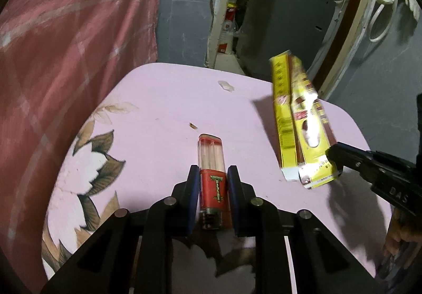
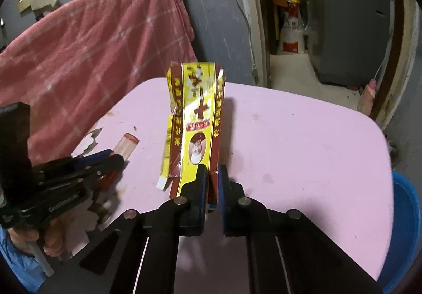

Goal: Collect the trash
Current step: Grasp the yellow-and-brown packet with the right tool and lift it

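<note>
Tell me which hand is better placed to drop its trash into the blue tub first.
Right, probably. The right gripper is already shut on the yellow box, tilted up off the pink table, and the blue tub sits just past the table's edge on that side. The left gripper straddles the lighter, farther away.

A cluttered home storeroom: pink floral table [image 1: 163, 109], red checked blanket [image 1: 66, 43] at ten o'clock, grey appliance [image 1: 284, 28] at one.

Left gripper [image 1: 211, 175] astride red tube [image 1: 212, 178]; yellow carton [image 1: 298, 120] aloft
</note>
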Available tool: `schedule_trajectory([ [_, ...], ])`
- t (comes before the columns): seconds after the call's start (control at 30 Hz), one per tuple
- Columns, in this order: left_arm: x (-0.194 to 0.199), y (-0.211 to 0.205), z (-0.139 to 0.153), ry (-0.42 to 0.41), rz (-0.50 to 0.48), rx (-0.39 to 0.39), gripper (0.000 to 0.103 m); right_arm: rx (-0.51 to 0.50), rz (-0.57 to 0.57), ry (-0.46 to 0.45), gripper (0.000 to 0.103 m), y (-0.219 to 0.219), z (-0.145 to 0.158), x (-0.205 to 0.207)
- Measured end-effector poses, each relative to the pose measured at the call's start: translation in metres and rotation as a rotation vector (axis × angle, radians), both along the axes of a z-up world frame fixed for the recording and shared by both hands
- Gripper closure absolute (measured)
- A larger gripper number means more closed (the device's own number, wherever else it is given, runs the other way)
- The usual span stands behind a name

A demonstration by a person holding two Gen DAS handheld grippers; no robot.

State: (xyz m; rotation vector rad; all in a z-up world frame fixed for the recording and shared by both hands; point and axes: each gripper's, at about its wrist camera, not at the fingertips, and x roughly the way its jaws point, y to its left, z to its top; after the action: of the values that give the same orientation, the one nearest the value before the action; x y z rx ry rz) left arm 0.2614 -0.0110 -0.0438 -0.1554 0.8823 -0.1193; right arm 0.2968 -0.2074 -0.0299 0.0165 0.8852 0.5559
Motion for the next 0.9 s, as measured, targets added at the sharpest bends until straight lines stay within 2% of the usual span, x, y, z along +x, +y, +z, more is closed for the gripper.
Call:
schedule_trajectory([
  [0.3,-0.018,-0.021,0.006,-0.022,-0.026,-0.042,0.086,0.020,-0.067,-0.054,0.100,-0.032,0.010,-0.035],
  [0.57,-0.036,-0.042,0.020,-0.118,-0.043,-0.069,0.086,-0.019,-0.150,-0.176,0.101,-0.054,0.022,-0.065],
  [0.7,-0.040,-0.055,0.023,-0.127,-0.076,-0.069,0.086,0.008,-0.160,-0.165,0.101,-0.062,0.024,-0.070],
  [0.9,-0.037,-0.066,0.016,-0.095,-0.098,-0.052,0.086,0.114,-0.185,-0.085,0.099,-0.080,0.016,-0.060],
])
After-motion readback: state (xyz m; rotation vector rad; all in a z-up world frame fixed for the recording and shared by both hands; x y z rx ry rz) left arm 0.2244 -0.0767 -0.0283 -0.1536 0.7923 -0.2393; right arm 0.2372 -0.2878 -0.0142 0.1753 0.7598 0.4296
